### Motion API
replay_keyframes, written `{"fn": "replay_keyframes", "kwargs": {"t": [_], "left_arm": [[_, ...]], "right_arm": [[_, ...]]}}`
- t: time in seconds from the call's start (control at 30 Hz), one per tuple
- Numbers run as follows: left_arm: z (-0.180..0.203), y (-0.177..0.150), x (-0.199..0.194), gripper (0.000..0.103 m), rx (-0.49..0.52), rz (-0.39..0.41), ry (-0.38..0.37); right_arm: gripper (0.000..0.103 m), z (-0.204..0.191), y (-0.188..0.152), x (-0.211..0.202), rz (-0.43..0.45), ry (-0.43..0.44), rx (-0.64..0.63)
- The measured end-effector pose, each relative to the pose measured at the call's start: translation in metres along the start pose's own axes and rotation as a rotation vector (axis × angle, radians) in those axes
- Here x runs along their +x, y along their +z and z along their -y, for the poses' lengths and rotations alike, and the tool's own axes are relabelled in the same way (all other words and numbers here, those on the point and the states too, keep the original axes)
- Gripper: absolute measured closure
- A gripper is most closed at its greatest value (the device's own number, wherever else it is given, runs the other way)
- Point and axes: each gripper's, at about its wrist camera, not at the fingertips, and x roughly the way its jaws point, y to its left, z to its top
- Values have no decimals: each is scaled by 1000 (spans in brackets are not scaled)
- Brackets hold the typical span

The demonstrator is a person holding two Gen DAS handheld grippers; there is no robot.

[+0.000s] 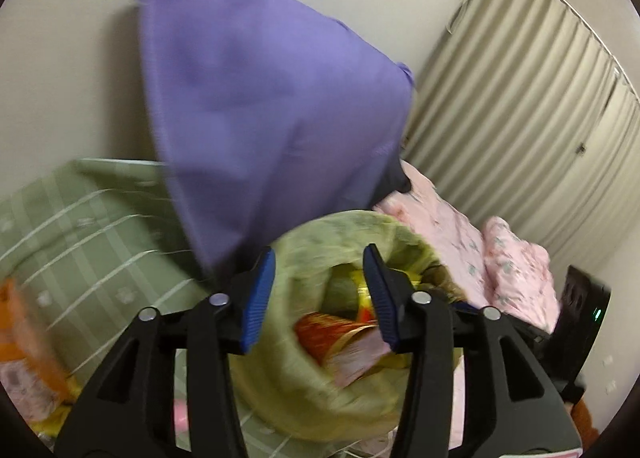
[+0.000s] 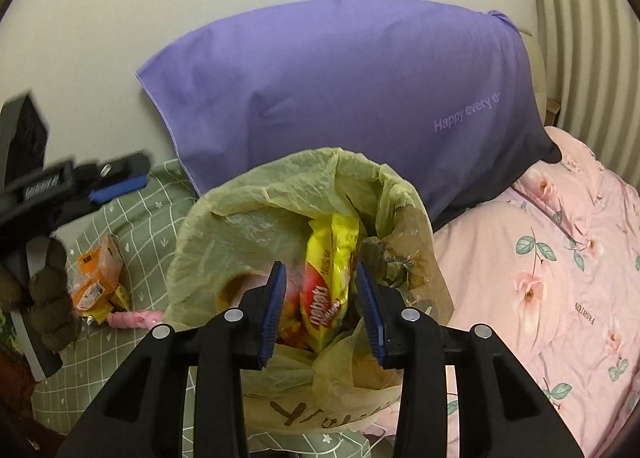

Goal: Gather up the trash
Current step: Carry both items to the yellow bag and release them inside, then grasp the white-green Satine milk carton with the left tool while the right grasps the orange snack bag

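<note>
A yellow-green plastic trash bag (image 2: 256, 218) stands open on the bed. It holds a yellow and red snack wrapper (image 2: 326, 290) and other packets. My right gripper (image 2: 320, 310) is open right over the bag's mouth, with the wrapper between its jaws. The bag also shows in the left wrist view (image 1: 304, 258), blurred, with red and gold wrappers (image 1: 332, 338) inside. My left gripper (image 1: 318, 300) is open just above the bag's mouth; it also shows in the right wrist view (image 2: 116, 184) at the left, apart from the bag. An orange snack packet (image 2: 96, 278) lies on the green sheet, left of the bag.
A purple pillow (image 2: 360, 98) leans on the wall behind the bag. A pink floral quilt (image 2: 560, 278) covers the bed to the right. A green checked sheet (image 2: 140, 218) lies to the left, with a pink object (image 2: 132, 318) beside the packet. Beige curtains (image 1: 520, 98) hang at the right.
</note>
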Motion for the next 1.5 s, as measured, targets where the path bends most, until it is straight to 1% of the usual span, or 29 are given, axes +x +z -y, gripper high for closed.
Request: {"fn": "replay_keyframes", "kwargs": {"t": [0.07, 0.2, 0.23, 0.27, 0.33, 0.43, 0.57, 0.6, 0.63, 0.7, 0.73, 0.8, 0.87, 0.97, 1.13, 1.2, 1.37, 1.5], "left_arm": [[-13, -14, -19, 55, -9, 23, 54], [-41, -36, -52, 54, -39, 37, 147], [-46, -41, -59, 53, -45, 41, 166], [-55, -48, -70, 53, -52, 52, 204], [-68, -59, -85, 52, -64, 66, 262], [-92, -74, -114, 52, -96, 84, 340], [-122, -91, -146, 51, -170, 113, 424], [-127, -95, -152, 48, -182, 119, 440], [-133, -99, -158, 47, -197, 127, 458], [-146, -108, -174, 47, -234, 143, 499], [-150, -112, -179, 47, -246, 149, 511], [-160, -121, -192, 47, -278, 162, 548], [-171, -130, -204, 47, -311, 169, 584], [-183, -140, -215, 47, -350, 167, 623], [-200, -159, -224, 47, -396, 147, 652], [-207, -165, -227, 47, -429, 149, 671], [-227, -180, -237, 47, -525, 156, 711], [-238, -177, -235, 47, -572, 166, 700]], "right_arm": [[67, -2, 2, -3, 11, 8, -4], [67, -12, 6, -10, 41, 30, -20], [66, -15, 7, -12, 49, 44, -23], [66, -19, 8, -13, 56, 56, -27], [58, -29, 10, -15, 68, 90, -41], [57, -48, 11, -13, 80, 151, -81], [56, -79, 10, -3, 58, 231, -131], [55, -86, 10, 0, 53, 249, -144], [50, -97, 9, 3, 50, 275, -169], [49, -110, 7, 7, 45, 309, -194], [46, -121, 7, 12, 30, 342, -210], [40, -139, 6, 22, -2, 380, -242], [40, -154, 3, 31, -35, 421, -273], [40, -179, -2, 45, -82, 469, -325], [40, -215, -9, 64, -113, 525, -403], [40, -223, -10, 72, -134, 518, -412], [41, -241, -20, 96, -198, 547, -442], [41, -252, -27, 109, -222, 551, -464]]}}
